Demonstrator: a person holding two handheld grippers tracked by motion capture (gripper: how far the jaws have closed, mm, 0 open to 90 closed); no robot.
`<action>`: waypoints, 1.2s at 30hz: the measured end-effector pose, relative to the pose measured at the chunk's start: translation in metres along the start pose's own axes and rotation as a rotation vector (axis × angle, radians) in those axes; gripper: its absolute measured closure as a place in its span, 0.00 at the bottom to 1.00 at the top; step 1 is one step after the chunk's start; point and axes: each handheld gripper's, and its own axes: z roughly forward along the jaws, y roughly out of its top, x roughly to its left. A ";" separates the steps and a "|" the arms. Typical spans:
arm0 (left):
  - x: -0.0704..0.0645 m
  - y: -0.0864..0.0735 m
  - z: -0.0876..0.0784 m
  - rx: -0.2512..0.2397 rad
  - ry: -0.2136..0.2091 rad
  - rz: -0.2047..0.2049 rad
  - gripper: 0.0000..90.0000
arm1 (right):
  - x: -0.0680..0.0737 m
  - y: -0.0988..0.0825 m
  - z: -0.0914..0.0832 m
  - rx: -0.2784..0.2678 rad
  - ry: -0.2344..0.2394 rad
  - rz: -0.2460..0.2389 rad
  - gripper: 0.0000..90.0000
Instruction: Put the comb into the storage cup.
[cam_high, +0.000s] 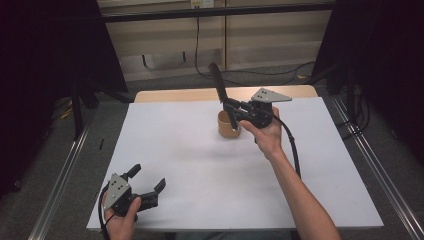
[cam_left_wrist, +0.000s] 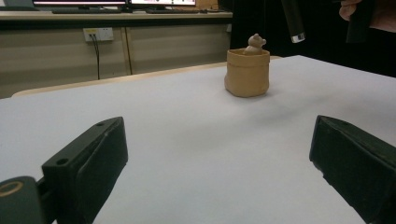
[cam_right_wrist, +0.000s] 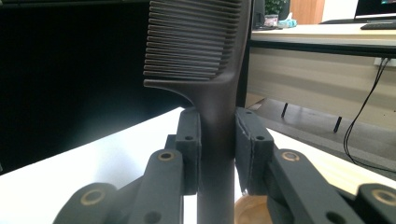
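— Counted the tongs? Counted two: right tongs (cam_high: 231, 110) up at about one o'clock on the counter (cam_high: 200, 165), left tongs (cam_high: 148, 181) down at seven o'clock, near the front edge.

— And the state of each?

— Right tongs (cam_right_wrist: 217, 140) clamped on one dark comb (cam_right_wrist: 205, 56), pads pressed against the handle just below the teeth. Left tongs (cam_left_wrist: 219, 158) spread wide, nothing but bare white surface between the two black jaws.

— Only one comb?

— One. Held upright, teeth end at twelve o'clock above the grip, leaning a little toward eleven in the high view (cam_high: 218, 82). Handle end hung down past the jaws, directly over the rim of the pot.

— How many pots?

— One, a small tan pot (cam_high: 228, 126), seated on the white sheet just below the right tongs. From the left gripper view, stood at about one o'clock (cam_left_wrist: 247, 74), well apart from the open jaws, with one little tan figure (cam_left_wrist: 255, 43) peeking over the rim.

— Comb tip inside the pot or not?

— Could not tell; looked just above it, seen as a dark rod with a pale band (cam_left_wrist: 294, 21) at one o'clock over the pot.

— Hands?

— Two, one wrapped around each gripper body.
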 end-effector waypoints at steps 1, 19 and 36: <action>0.000 0.000 0.000 -0.003 0.001 -0.002 0.05 | 0.000 0.001 0.000 -0.002 -0.001 0.000 0.81; -0.001 0.000 0.000 0.000 -0.006 0.004 0.05 | -0.015 0.019 0.007 -0.020 -0.051 -0.005 0.81; 0.000 0.000 0.000 0.002 -0.001 0.000 0.05 | -0.027 0.015 0.024 -0.004 -0.074 0.013 0.81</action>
